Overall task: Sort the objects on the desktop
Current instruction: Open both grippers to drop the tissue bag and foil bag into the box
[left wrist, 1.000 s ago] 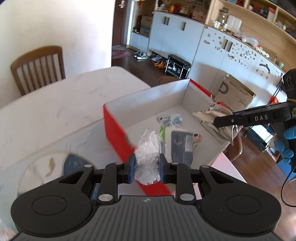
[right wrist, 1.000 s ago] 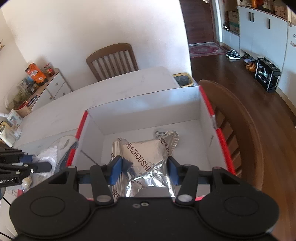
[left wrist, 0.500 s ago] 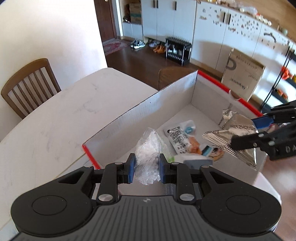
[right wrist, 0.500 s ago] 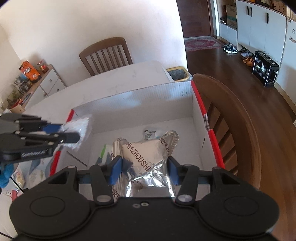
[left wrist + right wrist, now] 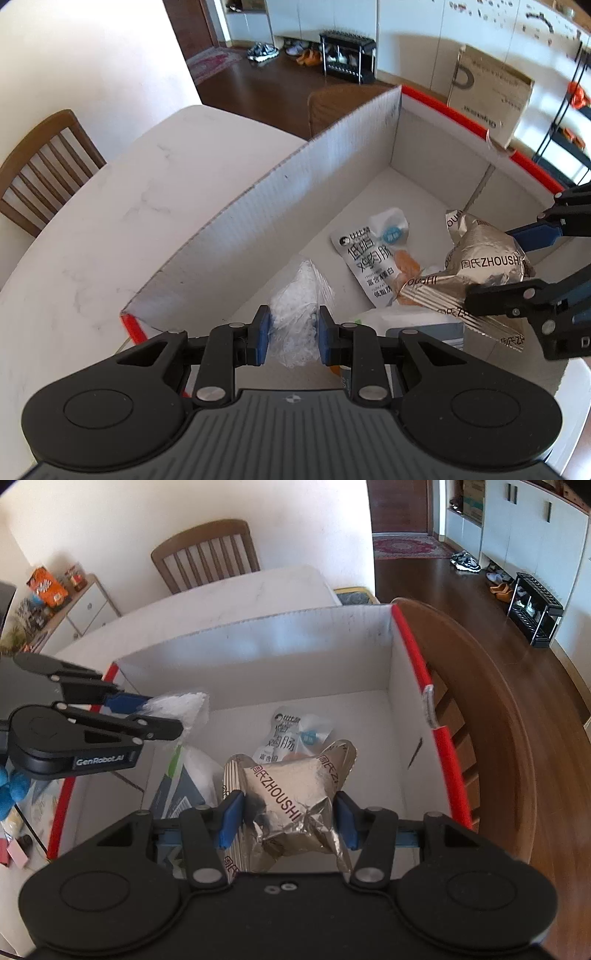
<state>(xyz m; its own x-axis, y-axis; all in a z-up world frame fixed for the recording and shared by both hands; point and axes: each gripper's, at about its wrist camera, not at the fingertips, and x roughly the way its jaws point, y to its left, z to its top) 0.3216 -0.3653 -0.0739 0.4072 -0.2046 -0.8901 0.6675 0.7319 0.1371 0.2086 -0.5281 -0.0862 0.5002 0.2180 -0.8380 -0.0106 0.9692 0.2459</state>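
"ZHOUSHI" runs across the foil packet (image 5: 291, 794). The left gripper (image 5: 184, 716) has "GenRobot.AI" printed on its side. Chinese characters cover the white pouch (image 5: 369, 258).

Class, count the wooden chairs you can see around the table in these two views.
2. One slat-backed chair stands at the table's far side by the wall; one round-backed chair stands against the red-edged box. More may be hidden out of frame.

The box (image 5: 406, 672) stands on the desk (image 5: 110, 221). In the box lies a sausage pack (image 5: 284, 738); a foil bag (image 5: 291, 794) hangs above it, a clear bag (image 5: 295, 317) by the box's left wall. A chair (image 5: 498, 738) stands right of the box.
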